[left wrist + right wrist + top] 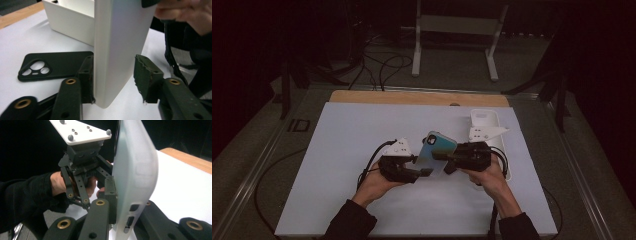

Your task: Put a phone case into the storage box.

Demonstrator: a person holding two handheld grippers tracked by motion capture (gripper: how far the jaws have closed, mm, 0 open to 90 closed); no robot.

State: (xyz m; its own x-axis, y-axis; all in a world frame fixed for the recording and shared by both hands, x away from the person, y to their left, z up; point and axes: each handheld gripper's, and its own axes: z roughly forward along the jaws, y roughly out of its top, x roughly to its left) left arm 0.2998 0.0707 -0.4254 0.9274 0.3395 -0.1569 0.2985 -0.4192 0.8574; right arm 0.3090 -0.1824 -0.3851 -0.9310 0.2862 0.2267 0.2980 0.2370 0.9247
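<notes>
White table in a dim room, a phone held up over its middle.

The phone in its teal case hangs between both hands: right claw pinches one end; left claw is spread around the other, one pad touching. Handover looks unfinished; a black case lies flat, white tray far right.

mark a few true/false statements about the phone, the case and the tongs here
1. The right tongs are clamped on the phone. True.
2. The left tongs already pinch the phone from both sides. False: one pad touches it, while a gap shows at the other pad.
3. A black phone case lies flat on the table. True.
4. The white tray is held by the left tongs. False: it rests on the table.
</notes>
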